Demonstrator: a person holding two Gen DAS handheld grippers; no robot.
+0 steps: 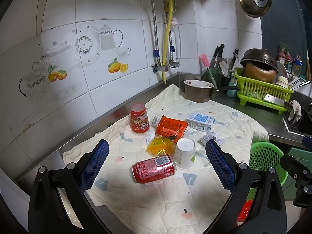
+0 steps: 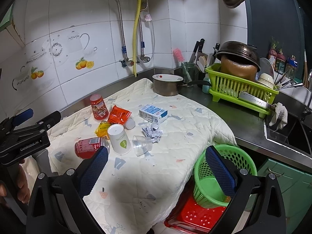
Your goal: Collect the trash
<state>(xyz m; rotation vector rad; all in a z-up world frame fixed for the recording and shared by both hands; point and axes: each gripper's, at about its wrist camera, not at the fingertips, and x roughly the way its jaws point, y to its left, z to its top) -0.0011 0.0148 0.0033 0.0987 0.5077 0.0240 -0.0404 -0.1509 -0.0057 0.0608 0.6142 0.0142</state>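
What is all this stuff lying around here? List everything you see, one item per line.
soda can: one, red, on its side, front of cloth
white paper cup: one, upside down beside can
red paper cup: one, upside down, near wall
orange packet: one, mid-cloth
yellow wrapper: one, below orange packet
carton: one, blue-white, lying flat
crumpled paper: one, white
clear plastic cup: one, tipped over
quilted cloth: one, cream, over counter
basket: one, green, below counter edge
pot: one, metal
dish rack: one, lime green
left gripper: open
right gripper: open
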